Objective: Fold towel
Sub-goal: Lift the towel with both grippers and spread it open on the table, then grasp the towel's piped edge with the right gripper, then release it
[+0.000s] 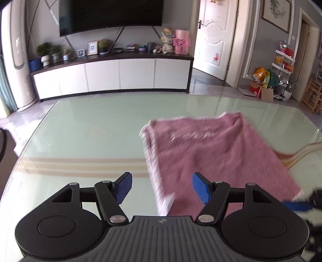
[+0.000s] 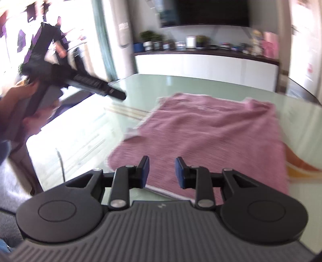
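A pink towel (image 1: 217,153) lies spread on the pale green glass counter (image 1: 90,133), roughly flat, with a small rumple at its far right corner and a whitish hem along its left edge. The left tongs (image 1: 162,188) hang above the towel's near left edge, their blue pads (image 1: 124,186) spread wide apart and holding nothing. The right tongs (image 2: 162,171) hover over the towel's near edge, also parted and empty, the cloth showing through the gap between them. In the right wrist view, a hand (image 2: 30,108) grips the handle of the other tool at the left, blurred. Beyond the counter stand a low white cabinet (image 1: 112,74) and a dark screen (image 1: 110,16).
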A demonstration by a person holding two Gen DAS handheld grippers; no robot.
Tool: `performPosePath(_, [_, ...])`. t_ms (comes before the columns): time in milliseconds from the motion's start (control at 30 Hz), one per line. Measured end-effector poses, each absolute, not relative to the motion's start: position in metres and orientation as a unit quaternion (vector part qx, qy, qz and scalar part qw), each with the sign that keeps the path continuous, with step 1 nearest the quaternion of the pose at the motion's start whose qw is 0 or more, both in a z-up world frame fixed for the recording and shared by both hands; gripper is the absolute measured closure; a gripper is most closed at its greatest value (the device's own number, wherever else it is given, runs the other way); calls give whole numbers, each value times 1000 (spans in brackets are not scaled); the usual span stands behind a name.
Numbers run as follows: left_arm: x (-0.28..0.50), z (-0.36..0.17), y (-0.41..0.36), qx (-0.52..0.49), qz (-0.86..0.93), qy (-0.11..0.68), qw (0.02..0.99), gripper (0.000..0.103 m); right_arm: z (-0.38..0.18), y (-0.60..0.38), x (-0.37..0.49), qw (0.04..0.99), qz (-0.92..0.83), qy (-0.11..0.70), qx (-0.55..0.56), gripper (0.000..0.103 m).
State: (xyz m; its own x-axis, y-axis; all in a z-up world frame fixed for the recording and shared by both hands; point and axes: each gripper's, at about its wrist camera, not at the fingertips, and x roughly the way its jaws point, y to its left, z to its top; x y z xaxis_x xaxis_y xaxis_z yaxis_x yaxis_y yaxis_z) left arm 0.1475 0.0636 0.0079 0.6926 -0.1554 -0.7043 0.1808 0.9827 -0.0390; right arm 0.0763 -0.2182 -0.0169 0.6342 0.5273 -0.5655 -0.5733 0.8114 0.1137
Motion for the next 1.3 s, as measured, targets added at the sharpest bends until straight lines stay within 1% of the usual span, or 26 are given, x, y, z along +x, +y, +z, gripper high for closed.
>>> performPosePath(167, [114,-16,82,37,-86,398,913,32,-38,-142,76,877,353,302,-122,75])
performPosePath(367, [101,-33,94,51,-100,413,904,32,-52,-101,74,859,370,305,-181,75])
performPosePath(433, [98,-35,97,42,-107,415,902,32,-58,-94,78,856,361,314,-195,78])
performPosePath(533, [101,-36,103,27,-118,415,902,32,-65,-96,86,854,349,336,-188,85])
performPosePath(567, [102,-37,105,21,-122,416,901,32,-63,-98,87,856,349,336,-182,90])
performPosePath(633, [104,-39,103,19,-131,417,899,31,-60,-102,90,858,348,337,-169,93])
performPosePath(867, [111,-47,90,18,-166,421,891,31,-51,-114,98,866,345,340,-124,96])
performPosePath(1100, [127,-55,70,17,-203,427,881,30,-28,-143,110,884,323,326,-87,97])
performPosePath(1200, [138,-63,59,9,-206,435,877,31,-30,-151,116,882,315,337,-99,96])
performPosePath(1300, [147,-67,51,12,-193,436,879,33,-43,-155,119,870,323,358,-105,96])
